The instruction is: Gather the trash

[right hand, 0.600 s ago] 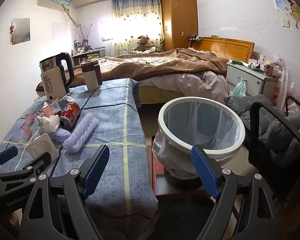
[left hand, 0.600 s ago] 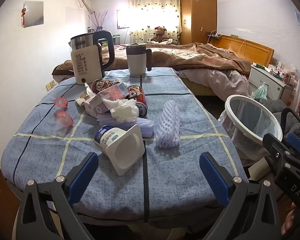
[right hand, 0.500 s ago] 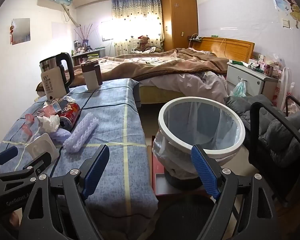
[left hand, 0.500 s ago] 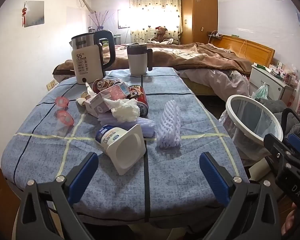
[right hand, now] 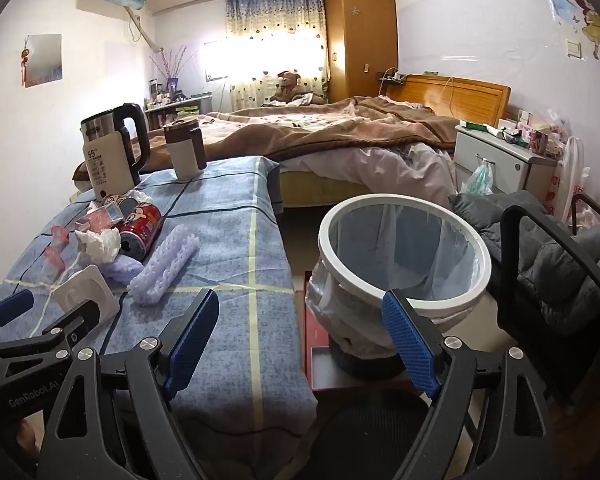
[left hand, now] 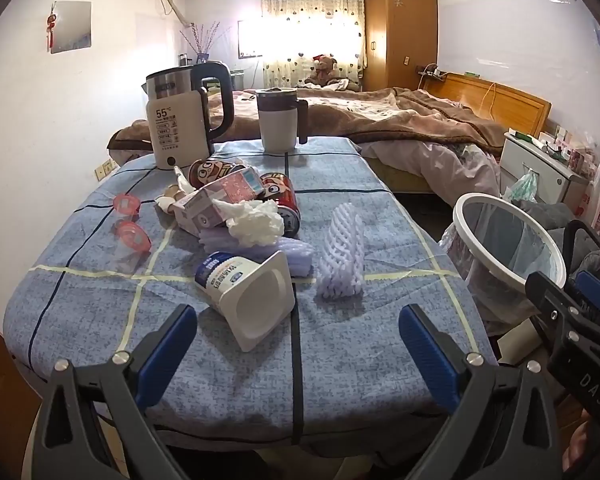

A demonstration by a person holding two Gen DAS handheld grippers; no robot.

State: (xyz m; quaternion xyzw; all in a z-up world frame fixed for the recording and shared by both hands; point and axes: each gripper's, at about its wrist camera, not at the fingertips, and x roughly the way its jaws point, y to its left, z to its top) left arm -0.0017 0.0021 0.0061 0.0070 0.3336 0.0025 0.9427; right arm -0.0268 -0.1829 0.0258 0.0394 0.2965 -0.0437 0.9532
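Observation:
Trash lies on the blue-cloth table point(left hand: 220, 360): a tipped white yogurt cup point(left hand: 247, 294), a purple foam net point(left hand: 342, 254), a crumpled tissue point(left hand: 256, 222), a pink carton point(left hand: 216, 204), red cans point(left hand: 282, 196) and pink jelly cups point(left hand: 130, 232). My left gripper point(left hand: 298, 338) is open and empty, just short of the yogurt cup. My right gripper point(right hand: 300, 332) is open and empty, between the table edge and the white-rimmed trash bin point(right hand: 404, 256), which stands on the floor right of the table. The foam net point(right hand: 164, 266) and yogurt cup point(right hand: 88, 290) also show in the right wrist view.
A kettle point(left hand: 180, 120) and a lidded mug point(left hand: 278, 120) stand at the table's far end. A bed point(left hand: 400, 124) lies beyond, with a white nightstand point(right hand: 504, 164) and a dark chair point(right hand: 560, 276) at right. The bin sits on a red box point(right hand: 320, 360).
The left wrist view has shifted slightly, the table things drifting right. The right gripper has not moved. Both grippers stay open.

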